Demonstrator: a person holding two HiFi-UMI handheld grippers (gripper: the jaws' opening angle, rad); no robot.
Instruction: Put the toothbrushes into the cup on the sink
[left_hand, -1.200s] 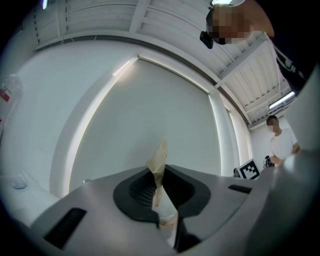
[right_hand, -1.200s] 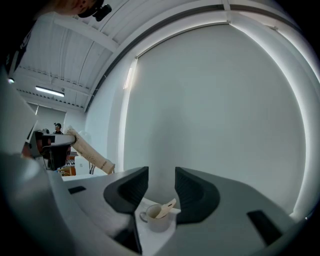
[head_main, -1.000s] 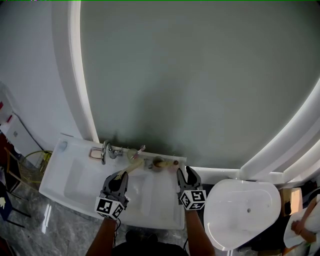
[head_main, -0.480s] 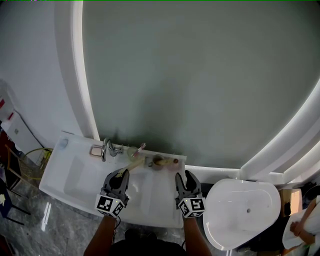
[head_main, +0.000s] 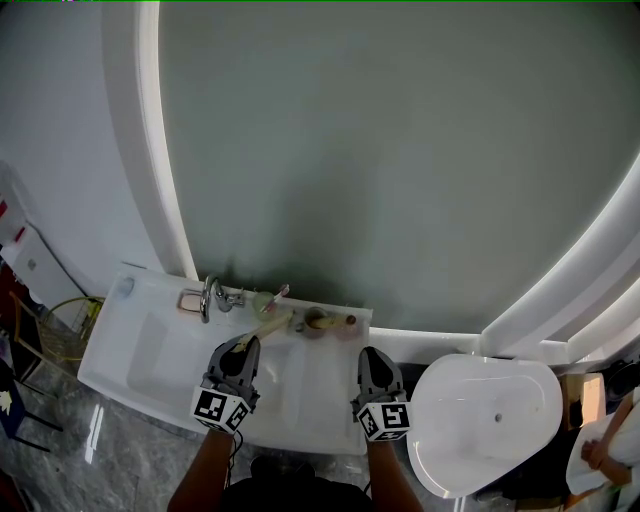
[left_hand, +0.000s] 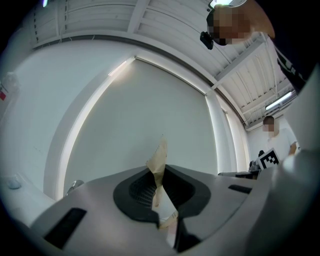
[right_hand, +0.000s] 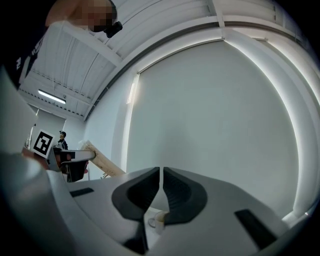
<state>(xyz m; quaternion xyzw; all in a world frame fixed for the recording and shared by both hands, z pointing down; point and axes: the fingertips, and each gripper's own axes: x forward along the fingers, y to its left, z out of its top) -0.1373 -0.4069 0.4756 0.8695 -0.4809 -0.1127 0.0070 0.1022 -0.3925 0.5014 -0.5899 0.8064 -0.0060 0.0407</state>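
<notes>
Grey-green wall inside a white arched frame is seen behind a white sink (head_main: 130, 350), with a chrome tap (head_main: 210, 298) at its back edge. On the ledge just right of the tap a pale cup (head_main: 264, 304) is set, and a pink-tipped brush (head_main: 282, 291) appears to be stood in it; a brownish round vessel (head_main: 318, 322) is placed near it, further right. The left gripper (head_main: 243, 348) is clamped on a beige toothbrush (head_main: 266, 327), which is gripped at its lower end and pointed up and forward toward the cup, its tip near the cup but not inside. In the left gripper view the beige material between the pads looks creased like paper, so a wrapper may be present; that cannot be settled. The right gripper (head_main: 372, 356) is held over the sink's right part, apart from the cup; its jaws are closing and nothing is caught between them. The toothbrush is judged to be light, slim and fairly stiff, though a paper sleeve would be crushed easily and could slip. A hold near the handle end is judged best, so that the far end can be lowered into the cup's mouth; the cup is probably light and could be tipped by a sideways knock
</notes>
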